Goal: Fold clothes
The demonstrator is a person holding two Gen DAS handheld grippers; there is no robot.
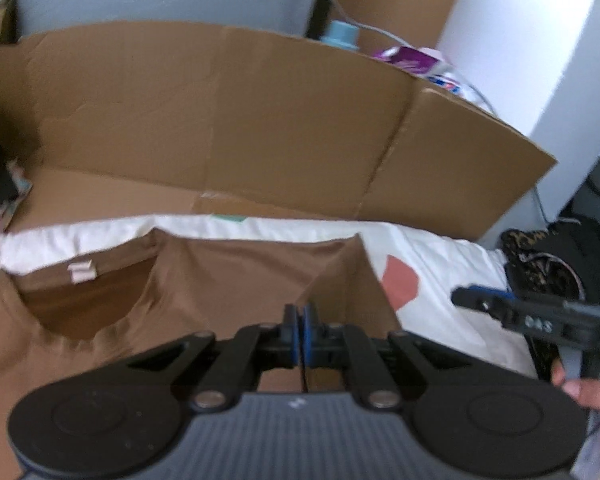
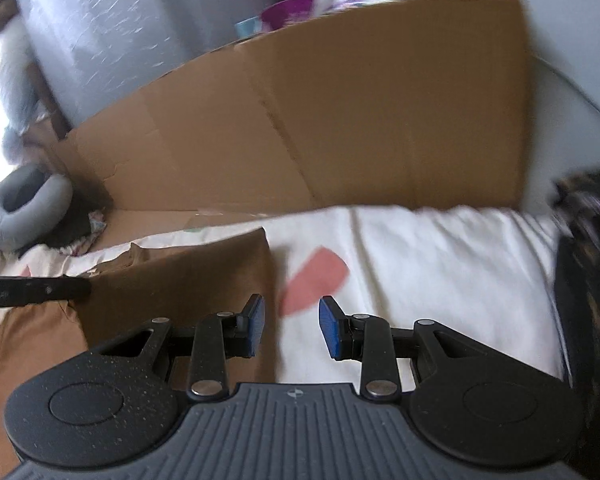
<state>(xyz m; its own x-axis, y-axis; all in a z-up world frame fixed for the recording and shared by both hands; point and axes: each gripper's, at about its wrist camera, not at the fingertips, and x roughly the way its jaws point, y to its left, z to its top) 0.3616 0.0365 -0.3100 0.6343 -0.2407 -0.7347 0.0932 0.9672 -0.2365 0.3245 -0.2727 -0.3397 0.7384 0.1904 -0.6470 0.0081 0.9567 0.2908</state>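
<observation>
The left gripper tilts downward over a brown T-shirt, its blue pads pressed together; whether any cloth sits between them cannot be told. The shirt lies on a white bedsheet before a cardboard sheet, its collar left of the gripper and a folded edge just right of it. The right gripper also tilts downward, jaws partly apart and empty, over bare bedsheet just beside the shirt's right edge.
</observation>
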